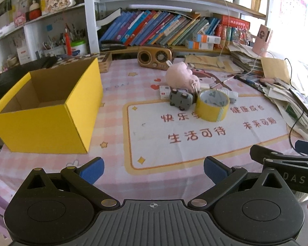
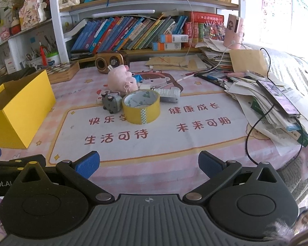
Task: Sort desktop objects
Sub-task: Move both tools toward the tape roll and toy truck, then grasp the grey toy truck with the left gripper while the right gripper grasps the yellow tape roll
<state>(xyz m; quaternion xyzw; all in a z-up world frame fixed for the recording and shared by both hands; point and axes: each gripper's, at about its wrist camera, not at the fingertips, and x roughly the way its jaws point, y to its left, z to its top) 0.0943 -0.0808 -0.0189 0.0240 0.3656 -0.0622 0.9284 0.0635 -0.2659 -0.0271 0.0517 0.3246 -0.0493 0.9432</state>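
Observation:
A yellow tape roll (image 1: 212,105) (image 2: 141,107) stands on the printed mat mid-desk. Beside it lies a small grey toy car (image 1: 180,99) (image 2: 111,102). Behind them are a pink plush pig (image 1: 181,75) (image 2: 121,78) with a binder clip, and small white boxes (image 2: 170,95). An open yellow cardboard box (image 1: 45,106) (image 2: 16,110) sits at the left, with nothing visible inside. My left gripper (image 1: 153,171) hovers open near the desk's front edge, holding nothing. My right gripper (image 2: 148,165) is open too, close beside it, well short of the tape.
A gold retro radio (image 1: 154,57) stands at the back under shelves of books. Stacked papers, a phone and a black cable (image 2: 277,106) crowd the right side. A wooden checkered box (image 2: 61,71) lies behind the yellow box. The other gripper's body (image 1: 285,168) shows at the right.

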